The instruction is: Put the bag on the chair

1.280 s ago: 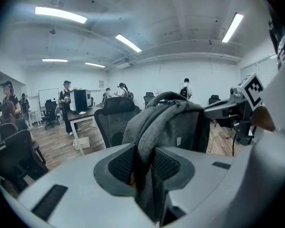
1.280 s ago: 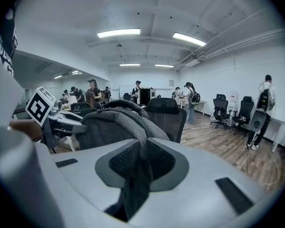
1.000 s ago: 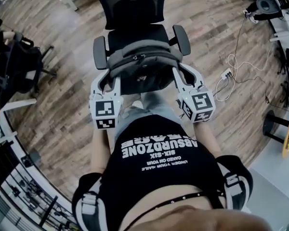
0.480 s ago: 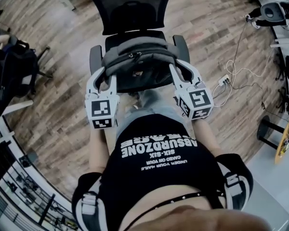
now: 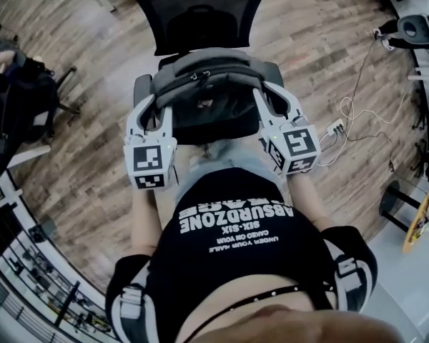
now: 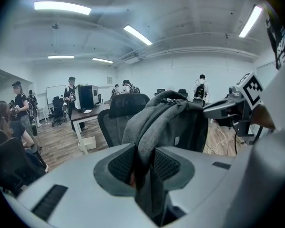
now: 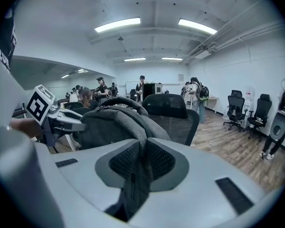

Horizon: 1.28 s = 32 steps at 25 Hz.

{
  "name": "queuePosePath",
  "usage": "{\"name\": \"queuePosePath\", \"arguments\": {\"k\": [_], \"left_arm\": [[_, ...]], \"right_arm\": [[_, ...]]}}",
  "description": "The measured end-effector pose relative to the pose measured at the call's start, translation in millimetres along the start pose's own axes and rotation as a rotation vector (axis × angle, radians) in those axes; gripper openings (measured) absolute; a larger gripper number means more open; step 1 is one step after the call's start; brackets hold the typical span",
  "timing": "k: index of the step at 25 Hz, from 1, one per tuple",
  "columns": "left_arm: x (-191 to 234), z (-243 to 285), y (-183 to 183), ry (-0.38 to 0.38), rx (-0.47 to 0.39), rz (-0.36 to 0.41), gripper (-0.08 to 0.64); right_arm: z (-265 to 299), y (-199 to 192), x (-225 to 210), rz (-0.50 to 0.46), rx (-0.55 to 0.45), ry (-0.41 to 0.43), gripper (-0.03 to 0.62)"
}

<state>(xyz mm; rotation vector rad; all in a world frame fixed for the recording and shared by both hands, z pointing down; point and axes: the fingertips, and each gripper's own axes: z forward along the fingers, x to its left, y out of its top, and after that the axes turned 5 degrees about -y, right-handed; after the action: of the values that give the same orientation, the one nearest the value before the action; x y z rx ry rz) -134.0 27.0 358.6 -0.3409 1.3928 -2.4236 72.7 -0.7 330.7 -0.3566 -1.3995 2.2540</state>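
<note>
The grey bag (image 5: 204, 95) hangs over the seat of the black chair (image 5: 193, 13), its top edge just in front of the backrest. Its top zip is closed, so nothing inside shows. Whether it rests on the seat I cannot tell from here.

The left hand-held gripper (image 6: 143, 167) pinches a fold of the bag's fabric on the chair's left side, pads pressed against it. The right hand-held gripper (image 7: 138, 163) does the same on the chair's right side (both look tight, with cloth bunched in the gap).

A second ago the bag sat nearer the front edge of the seat, with bare cushion and both armrests showing behind it. Now it has gone deeper toward the backrest, and the armrests are mostly covered.

A white cable (image 5: 350, 113) lies on the wooden floor to the right of the chair.
</note>
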Motion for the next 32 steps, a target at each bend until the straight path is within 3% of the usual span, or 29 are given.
{"name": "queuePosePath", "arguments": {"k": [9,32], "left_arm": [[15,33,21,0.038,0.003,-0.011,0.114],[24,82,32,0.084,0.011,-0.026,0.114]], "right_arm": [[36,15,-25,0.002,-0.006,0.043,0.064],[80,20,-63,-0.002,-0.027,0.093,0.064]]}}
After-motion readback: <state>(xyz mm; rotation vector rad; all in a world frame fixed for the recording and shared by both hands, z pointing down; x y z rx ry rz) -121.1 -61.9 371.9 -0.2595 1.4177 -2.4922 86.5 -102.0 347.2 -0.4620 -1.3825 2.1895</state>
